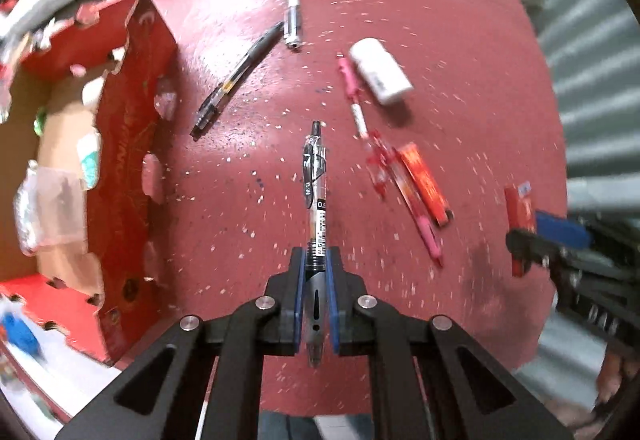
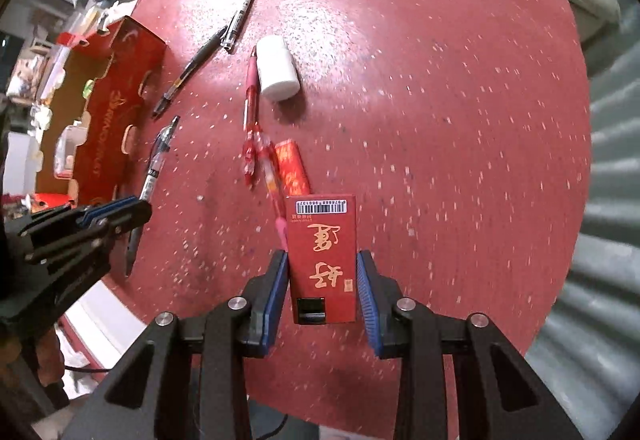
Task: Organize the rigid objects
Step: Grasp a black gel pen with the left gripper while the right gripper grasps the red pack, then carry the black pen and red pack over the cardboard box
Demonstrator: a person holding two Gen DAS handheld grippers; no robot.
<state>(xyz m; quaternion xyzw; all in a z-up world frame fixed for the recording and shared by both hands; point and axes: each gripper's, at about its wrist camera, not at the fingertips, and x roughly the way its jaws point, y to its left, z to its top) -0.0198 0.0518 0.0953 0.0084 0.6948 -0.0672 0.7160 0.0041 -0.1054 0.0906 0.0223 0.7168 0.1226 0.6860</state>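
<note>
Near the red speckled round table's (image 1: 460,52) front edge, left gripper (image 1: 316,260) clamps a clear black-tipped gel pen (image 1: 316,180); right gripper (image 2: 322,272) grips a red rectangular carton w/ gold lettering (image 2: 322,244). Red cardboard box (image 1: 124,144) at left edge.

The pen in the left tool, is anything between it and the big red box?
Nothing visible blocks it. The pen sits clamped in the left tool, and only bare red table lies between it and the box, whose open top shows no cover.

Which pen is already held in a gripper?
The clear black-ink pen clamped between the left gripper fingers. The other pens all lie loose on the red table.
</note>
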